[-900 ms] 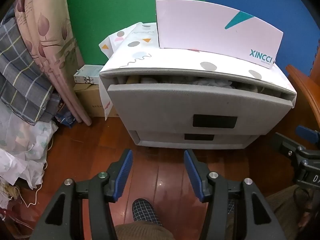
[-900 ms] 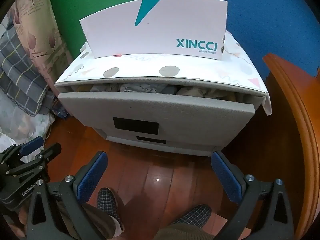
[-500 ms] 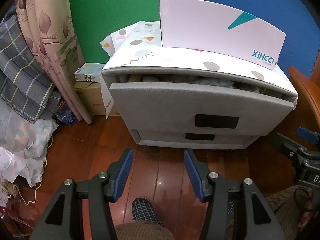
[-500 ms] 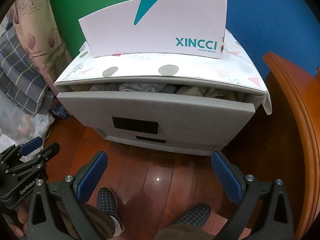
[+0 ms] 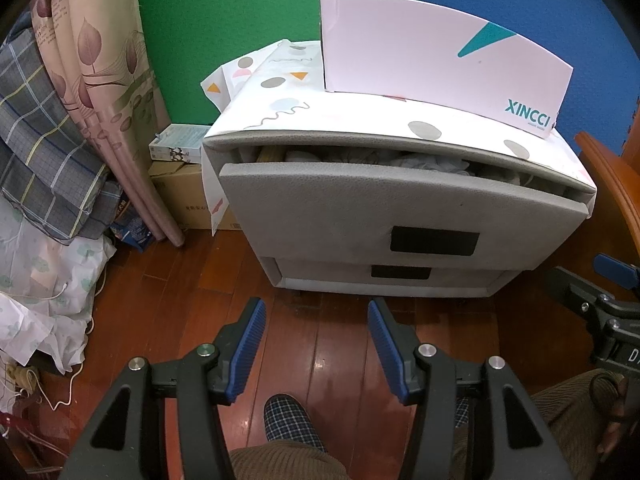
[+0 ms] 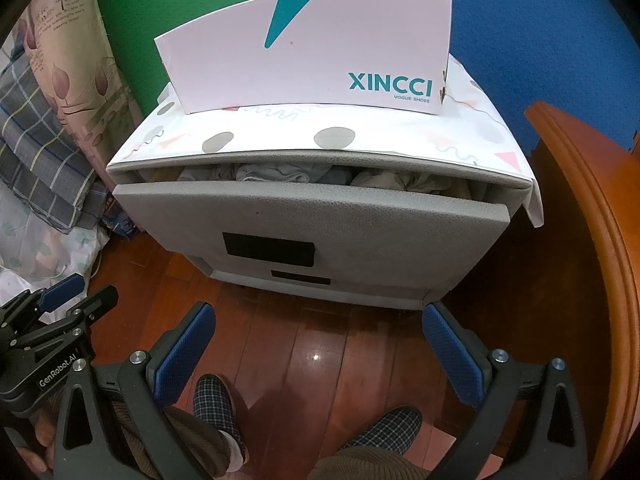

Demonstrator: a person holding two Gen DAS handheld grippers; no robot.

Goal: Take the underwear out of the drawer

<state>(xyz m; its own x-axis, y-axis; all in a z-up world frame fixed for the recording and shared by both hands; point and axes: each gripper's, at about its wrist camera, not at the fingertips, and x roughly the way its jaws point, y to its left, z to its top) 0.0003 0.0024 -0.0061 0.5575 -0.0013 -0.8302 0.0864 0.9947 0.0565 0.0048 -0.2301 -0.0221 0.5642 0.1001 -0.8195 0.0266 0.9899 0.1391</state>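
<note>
Approach is the step in hand, as I judge it: both my tools hang over the floor (image 5: pixel 328 344) in front of the cabinet (image 6: pixel 320 216), aimed steeply down, and neither touches anything. The left gripper (image 5: pixel 316 344) has its fingers (image 5: pixel 248 344) partly spread with nothing between them. The right gripper (image 6: pixel 320 352) has its fingers (image 6: pixel 186 352) spread wide, also empty.

The underwear (image 6: pixel 276 172) lies crumpled in the top drawer (image 5: pixel 400 200), visible only through the narrow slot between the drawer front and the cabinet top. The drawer is ajar, not fully out.

To do this well:
1. Widen the slot first; the dark recess (image 6: pixel 268 250) in the drawer front looks like the pull point.
2. Use one tool to hold the drawer out, the other to reach in from above.
3. Pinch a single raised fold, not the whole heap.
4. Keep clear of the shoe box (image 6: pixel 312 52) on top.

Orientation: the drawer faces me and slides toward me. Its long axis runs left to right across both views. The garments are bunched; I cannot tell any single piece's axis.
</note>
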